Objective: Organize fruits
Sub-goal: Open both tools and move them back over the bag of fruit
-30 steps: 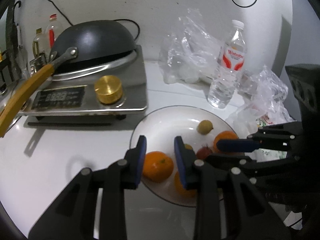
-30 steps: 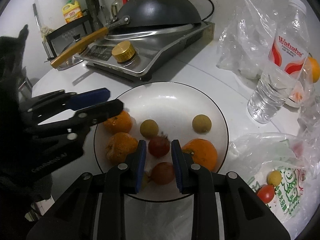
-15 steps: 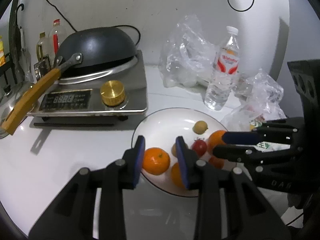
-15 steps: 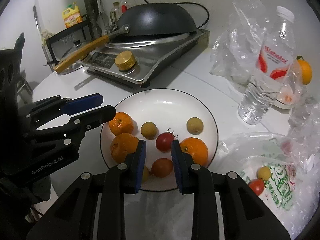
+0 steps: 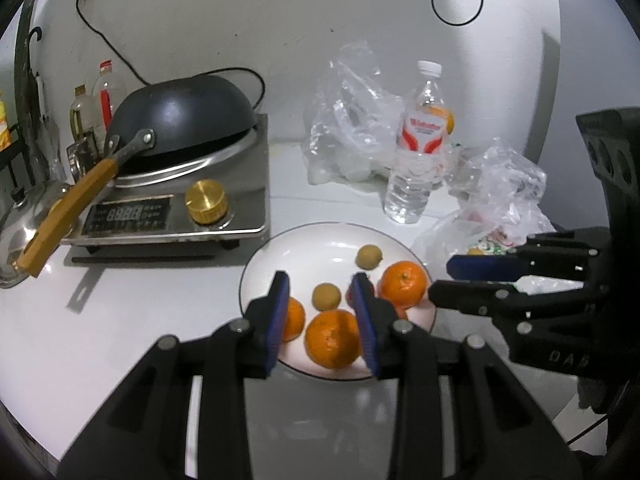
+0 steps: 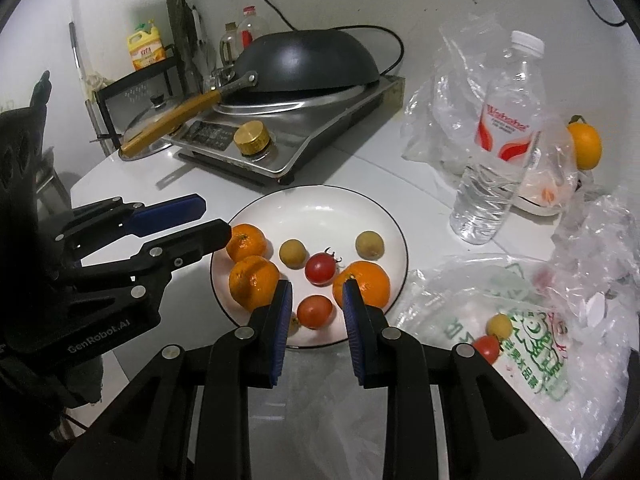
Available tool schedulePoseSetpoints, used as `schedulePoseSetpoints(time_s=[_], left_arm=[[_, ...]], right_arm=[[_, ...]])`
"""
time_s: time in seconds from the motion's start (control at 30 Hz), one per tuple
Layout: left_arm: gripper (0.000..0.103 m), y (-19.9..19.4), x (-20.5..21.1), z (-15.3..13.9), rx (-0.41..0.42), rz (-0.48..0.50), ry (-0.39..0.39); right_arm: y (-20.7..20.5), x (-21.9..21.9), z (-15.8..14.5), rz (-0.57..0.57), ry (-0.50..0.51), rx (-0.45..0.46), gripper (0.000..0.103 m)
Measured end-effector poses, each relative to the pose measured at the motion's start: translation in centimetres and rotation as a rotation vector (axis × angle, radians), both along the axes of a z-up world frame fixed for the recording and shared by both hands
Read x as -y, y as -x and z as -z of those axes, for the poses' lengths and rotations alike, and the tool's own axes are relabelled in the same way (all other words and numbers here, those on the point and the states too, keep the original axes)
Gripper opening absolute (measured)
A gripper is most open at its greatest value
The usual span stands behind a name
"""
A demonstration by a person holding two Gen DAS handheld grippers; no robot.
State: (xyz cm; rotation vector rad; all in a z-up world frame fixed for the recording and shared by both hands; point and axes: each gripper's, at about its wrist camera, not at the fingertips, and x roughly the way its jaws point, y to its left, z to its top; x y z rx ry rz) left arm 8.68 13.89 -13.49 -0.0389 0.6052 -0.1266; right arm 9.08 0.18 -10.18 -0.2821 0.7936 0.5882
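A white plate (image 6: 320, 208) holds three mandarins, one of them (image 6: 362, 282) at the right, plus two brownish longans (image 6: 293, 253) and two red tomatoes (image 6: 320, 267). My right gripper (image 6: 317, 285) hovers above the plate's near edge, shut with nothing between its pads. My left gripper (image 5: 321, 280) hangs over the plate's (image 5: 312, 240) near side, also shut and empty. A mandarin (image 5: 332, 340) shows below and behind its pads, not touched. Each gripper appears in the other's view: the right gripper (image 5: 440, 280) and the left gripper (image 6: 218, 218).
A printed plastic bag (image 6: 520, 352) right of the plate holds a yellow fruit (image 6: 500, 324) and a tomato (image 6: 486, 346). A water bottle (image 6: 496, 140), crumpled clear bags and an orange (image 6: 584, 144) stand behind. An induction cooker (image 5: 172, 208) with a black wok (image 5: 180, 120) sits at the back left.
Both grippers have pulled back and risen from the plate, so the plate looks smaller and farther off. The fruits on it have not moved. Neither gripper holds anything.
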Motion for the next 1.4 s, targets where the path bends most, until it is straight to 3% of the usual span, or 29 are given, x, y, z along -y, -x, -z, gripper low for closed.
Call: schedulePoseSetpoints(time_s=[0.67, 1.4], left_arm=[[0.034, 1.2, 4.2, -1.1, 0.007, 0.043, -0.051], [0.035, 0.1, 10.2, -1.0, -0.012, 0.125, -0.112]], right_arm=[[1.8, 4.6, -1.2, 0.046, -0.043, 0.030, 0.028], [0.9, 11.8, -0.7, 0.140, -0.094, 0.029, 0.028]])
